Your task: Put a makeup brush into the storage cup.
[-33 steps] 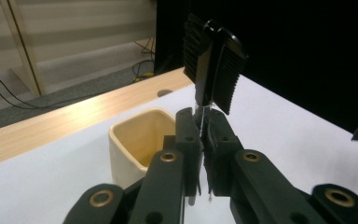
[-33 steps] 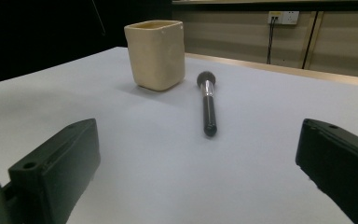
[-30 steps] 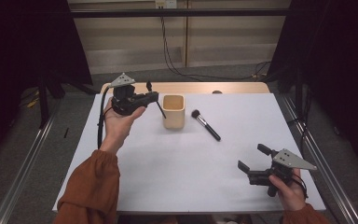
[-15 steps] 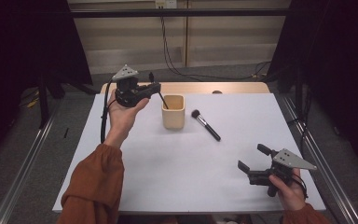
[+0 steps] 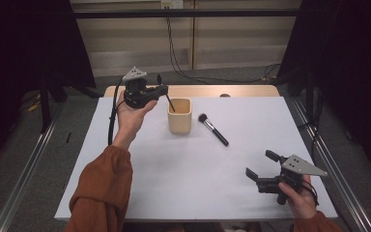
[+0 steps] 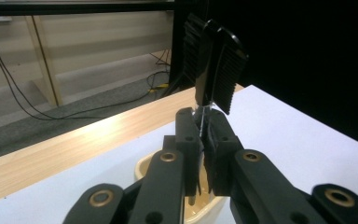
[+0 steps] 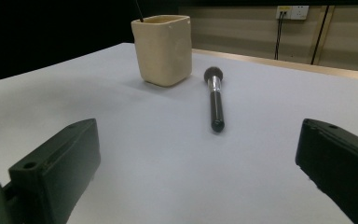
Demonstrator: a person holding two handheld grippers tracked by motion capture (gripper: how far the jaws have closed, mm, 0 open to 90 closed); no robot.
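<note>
So on the left side we've got the left gripper (image 5: 161, 88) held up in the air at the far left part of the white table (image 5: 174, 193), just beside the cream cup (image 5: 179, 115). Its jaws are pressed together on a thin black stick (image 5: 170, 102), some kind of slim brush handle as far as we can tell, and that stick slants down from the jaws into the mouth of the cup, with its lower end inside. In the left gripper view the jaws (image 6: 205, 140) sit tight against each other with the thin stick (image 6: 200, 114) pinched between them, and the cup (image 6: 149, 170) is right below, its rim peeking out under the jaws. What the lower end of the stick looks like we can't tell, it's hidden in the cup. Moving to the middle, the cup stands upright near the far edge of the table, and just to its right a makeup brush (image 5: 213, 129) lies flat on the table, dark bristle head toward the cup, black handle pointing away toward the near right. It's near the cup but not touching it. Over on the right, the right gripper (image 5: 261, 169) hangs low near the near right corner, well apart from both the cup and the brush, jaws spread wide with nothing between them. In the right gripper view we look between those two open jaws straight at the brush (image 7: 215, 100) lying lengthwise, with the cup (image 7: 162, 49) beyond it to the left.
</note>
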